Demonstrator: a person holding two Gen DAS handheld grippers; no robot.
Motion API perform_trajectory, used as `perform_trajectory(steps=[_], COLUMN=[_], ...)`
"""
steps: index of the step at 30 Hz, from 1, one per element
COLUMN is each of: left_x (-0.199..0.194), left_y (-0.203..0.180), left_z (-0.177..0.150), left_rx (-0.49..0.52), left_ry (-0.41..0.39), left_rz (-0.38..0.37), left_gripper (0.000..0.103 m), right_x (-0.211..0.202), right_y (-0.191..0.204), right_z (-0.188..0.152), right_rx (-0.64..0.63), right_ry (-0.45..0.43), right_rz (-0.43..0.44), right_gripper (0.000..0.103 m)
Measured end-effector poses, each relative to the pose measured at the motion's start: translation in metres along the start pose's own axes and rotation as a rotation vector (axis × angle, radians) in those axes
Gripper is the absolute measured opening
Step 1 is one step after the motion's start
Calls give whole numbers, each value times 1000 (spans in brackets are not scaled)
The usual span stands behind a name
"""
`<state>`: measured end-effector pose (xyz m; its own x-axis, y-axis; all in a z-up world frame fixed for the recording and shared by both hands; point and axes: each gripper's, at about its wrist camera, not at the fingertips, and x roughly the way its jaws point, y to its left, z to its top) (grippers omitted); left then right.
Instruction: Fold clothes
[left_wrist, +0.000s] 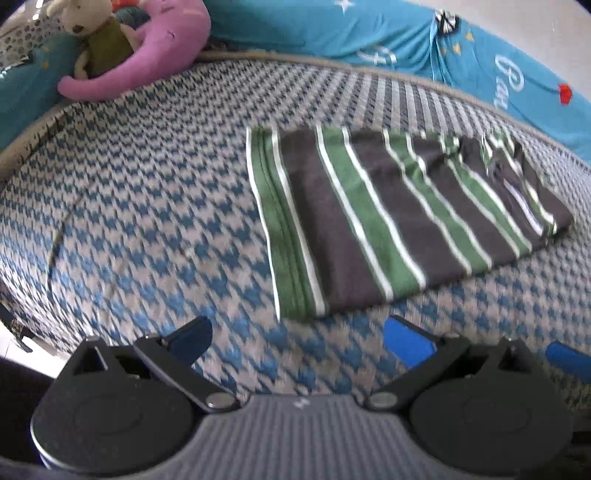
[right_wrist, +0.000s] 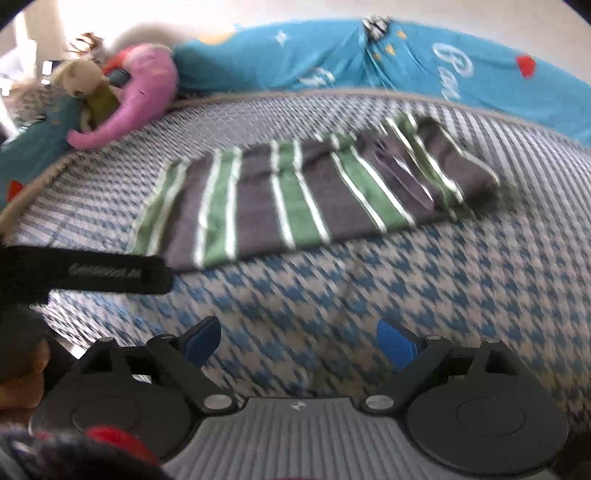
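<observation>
- Shirt (left_wrist: 402, 218) (right_wrist: 306, 192): striped green, dark grey and white, folded into a flat rectangle, lying on the bed cover (left_wrist: 147, 206) (right_wrist: 443, 288).
- Shirt position, left wrist view: right of centre, mid-distance; near edge just beyond the left gripper (left_wrist: 299, 338). Right wrist view: centre, far of the right gripper (right_wrist: 299, 341).
- Shirt's right end shows a bunched layer, collar or sleeve; cannot tell which through the blur.
- Left gripper: fingers spread wide, nothing between them, blue pads (left_wrist: 406, 341) visible. Hovers over bare cover near the shirt's near-left corner; not touching the shirt.
- Right gripper: fingers spread wide, empty, over bare cover, apart from the shirt.
- Right wrist view, left edge: a black bar (right_wrist: 110, 271) with unreadable lettering crosses in front of the shirt's near-left corner; looks like part of the other tool, not certain.
- Left wrist view, right edge: another blue piece (left_wrist: 569, 360), partly cut off.
- Cover: blue and pale houndstooth weave, with a beige border (left_wrist: 33, 136) at the far and left sides.
- Far left: pink plush (left_wrist: 147, 55) (right_wrist: 136, 99) with a small beige soft toy (left_wrist: 88, 26) (right_wrist: 85, 85) leaning on it.
- Far side: teal blanket (left_wrist: 369, 29) (right_wrist: 332, 55) with white lettering, stars and a red mark, running along the bed's far edge.
- Both views motion-blurred; fine detail unreliable.
</observation>
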<state>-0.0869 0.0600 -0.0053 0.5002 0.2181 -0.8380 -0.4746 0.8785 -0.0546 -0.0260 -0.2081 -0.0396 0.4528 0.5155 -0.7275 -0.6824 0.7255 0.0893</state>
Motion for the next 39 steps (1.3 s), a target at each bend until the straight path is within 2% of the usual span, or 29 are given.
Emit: perform_trajectory(steps=[4,13,17,24,29,39], left_x=[-1,6,13,34,41,58], left_y=[1,12,19,13,3,23], left_z=[16,51,64,81,97,122], left_rx=[-2,-6,-26,-26,4,-9], left_ry=[-18,-27,-16,21,6,21], left_rz=[17,38,36,37,54,75], left_gripper=[103,103,103,103,103,103], right_x=[-4,-3,2,19,38,55], right_y=[8,25,33,52,61,74], right_z=[4,14,19,28,39,55], right_rx=[-38,-84,-125,-204,-225,-310], right_ry=[-54,-90,-94,-59,2,10], right_rz=[40,147,189,246,217,223], right_gripper=[92,91,81,73,73,74])
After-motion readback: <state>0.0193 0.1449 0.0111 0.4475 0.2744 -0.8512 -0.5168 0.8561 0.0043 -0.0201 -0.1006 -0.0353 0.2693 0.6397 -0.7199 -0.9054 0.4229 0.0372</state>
